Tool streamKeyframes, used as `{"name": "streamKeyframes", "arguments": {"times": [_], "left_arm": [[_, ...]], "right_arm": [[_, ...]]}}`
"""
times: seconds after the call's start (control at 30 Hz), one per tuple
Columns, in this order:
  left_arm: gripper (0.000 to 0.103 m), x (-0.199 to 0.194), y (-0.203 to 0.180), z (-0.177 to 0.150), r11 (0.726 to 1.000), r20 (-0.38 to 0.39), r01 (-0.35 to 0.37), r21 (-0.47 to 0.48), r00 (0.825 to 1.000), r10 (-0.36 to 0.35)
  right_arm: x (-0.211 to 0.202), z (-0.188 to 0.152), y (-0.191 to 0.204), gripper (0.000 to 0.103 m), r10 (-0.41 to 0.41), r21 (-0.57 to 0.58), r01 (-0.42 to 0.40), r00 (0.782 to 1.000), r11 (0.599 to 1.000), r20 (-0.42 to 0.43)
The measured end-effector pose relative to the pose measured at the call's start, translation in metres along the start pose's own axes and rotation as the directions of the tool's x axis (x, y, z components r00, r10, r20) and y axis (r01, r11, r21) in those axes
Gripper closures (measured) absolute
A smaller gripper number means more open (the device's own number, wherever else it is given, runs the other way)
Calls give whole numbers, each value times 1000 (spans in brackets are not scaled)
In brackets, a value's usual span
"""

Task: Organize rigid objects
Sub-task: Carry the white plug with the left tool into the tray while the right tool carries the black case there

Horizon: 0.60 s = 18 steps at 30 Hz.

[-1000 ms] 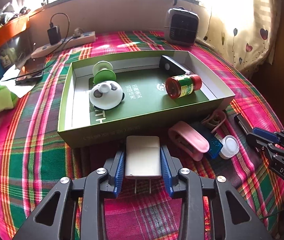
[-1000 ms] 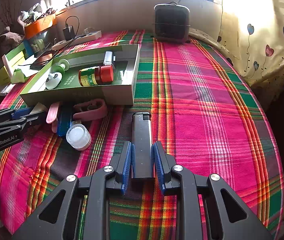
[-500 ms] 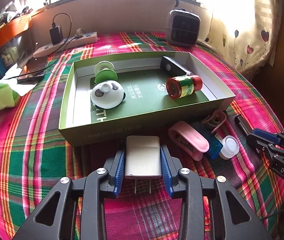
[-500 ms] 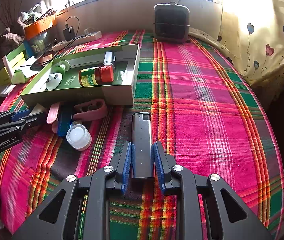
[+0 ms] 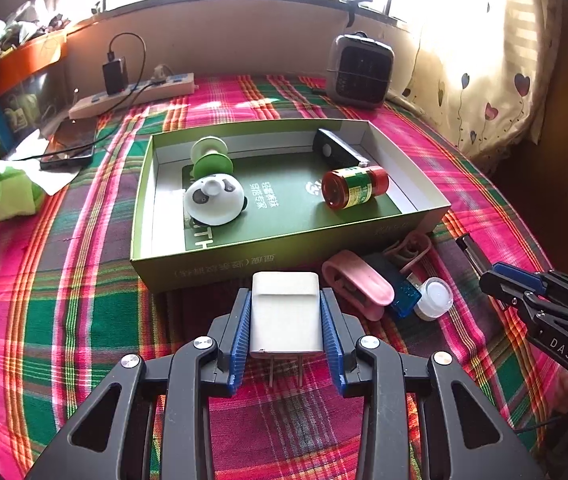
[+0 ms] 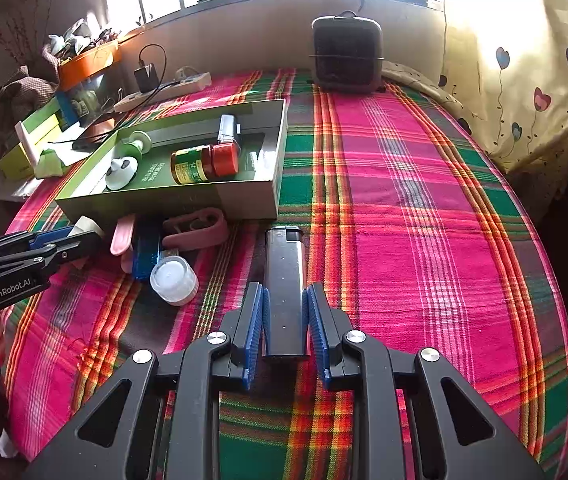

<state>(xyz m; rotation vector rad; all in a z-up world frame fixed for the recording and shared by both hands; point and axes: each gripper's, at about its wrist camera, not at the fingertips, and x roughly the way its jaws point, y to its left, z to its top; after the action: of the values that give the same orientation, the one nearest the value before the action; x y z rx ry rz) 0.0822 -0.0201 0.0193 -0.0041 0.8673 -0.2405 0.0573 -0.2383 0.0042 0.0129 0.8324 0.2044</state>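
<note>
My left gripper (image 5: 286,312) is shut on a white plug adapter (image 5: 286,314), prongs pointing back at me, held just in front of the green box (image 5: 268,258). The box holds a panda toy (image 5: 214,199), a green spool (image 5: 210,156), a red-lidded jar (image 5: 354,187) and a black device (image 5: 338,148). My right gripper (image 6: 285,312) is shut on a black lighter (image 6: 284,280) over the plaid cloth, right of the box (image 6: 244,200). It shows in the left wrist view (image 5: 496,276) at the right.
A pink clip (image 5: 354,284), a blue USB stick (image 5: 402,296), a small white jar (image 5: 434,298) and a second pink clip (image 5: 410,248) lie in front of the box. A small heater (image 5: 360,70) and a power strip (image 5: 132,94) stand at the back.
The left gripper with the adapter has risen slightly; the box sits a little lower in its view. The right gripper and lighter have hardly moved.
</note>
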Motion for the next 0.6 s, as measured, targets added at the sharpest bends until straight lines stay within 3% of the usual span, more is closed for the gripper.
{"name": "streamKeyframes", "arguments": {"times": [0.6], "left_arm": [[71, -16, 9, 36, 999, 54, 27, -28, 998, -25]], "right_arm": [[-17, 31, 16, 79, 33, -32, -32, 997, 999, 63]]}}
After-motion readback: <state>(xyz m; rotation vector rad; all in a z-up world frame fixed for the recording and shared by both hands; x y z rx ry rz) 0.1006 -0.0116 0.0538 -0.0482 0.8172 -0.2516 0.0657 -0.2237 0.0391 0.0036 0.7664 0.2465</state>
